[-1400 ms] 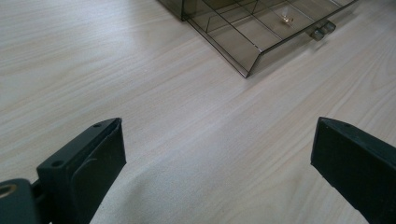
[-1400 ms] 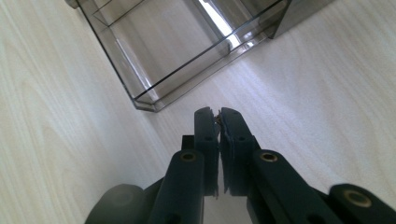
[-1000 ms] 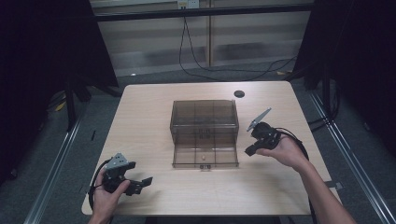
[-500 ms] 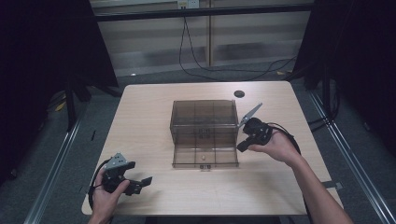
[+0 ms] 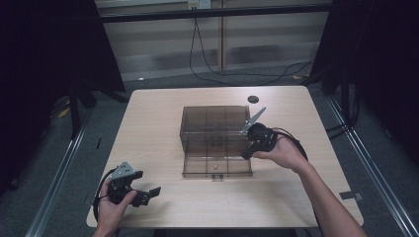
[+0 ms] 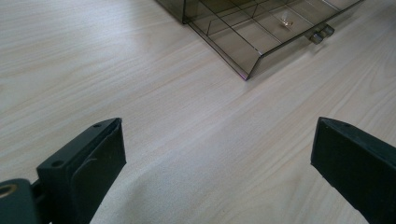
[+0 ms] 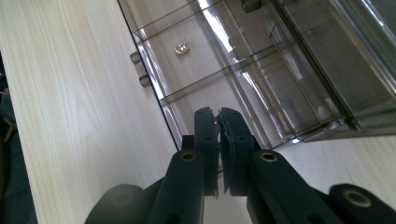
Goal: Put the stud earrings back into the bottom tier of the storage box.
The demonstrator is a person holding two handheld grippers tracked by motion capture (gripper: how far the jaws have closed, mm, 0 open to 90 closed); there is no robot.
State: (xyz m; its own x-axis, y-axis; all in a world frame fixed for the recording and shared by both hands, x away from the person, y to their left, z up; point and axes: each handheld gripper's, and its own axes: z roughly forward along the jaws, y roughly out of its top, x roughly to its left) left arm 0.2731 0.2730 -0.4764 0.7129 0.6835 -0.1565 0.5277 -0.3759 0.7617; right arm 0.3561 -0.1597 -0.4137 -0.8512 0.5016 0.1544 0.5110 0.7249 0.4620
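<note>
Right hand-held gripper (image 5: 245,154) at centre right of the high view, jaws pressed together on something small, hard to identify, poised over the open drawer (image 5: 217,166) of the smoky transparent organizer box (image 5: 213,129). Left hand-held gripper (image 5: 148,193) at lower left, jaws wide apart and empty, resting well apart from the box. Small gold piece (image 7: 181,47) lying in a front compartment, near the knob (image 5: 214,176). Likely risks: dropping into the wrong compartment, or nudging the light drawer's divider walls. Pale wood-grain counter (image 5: 158,128); dark curtains and cables behind.
</note>
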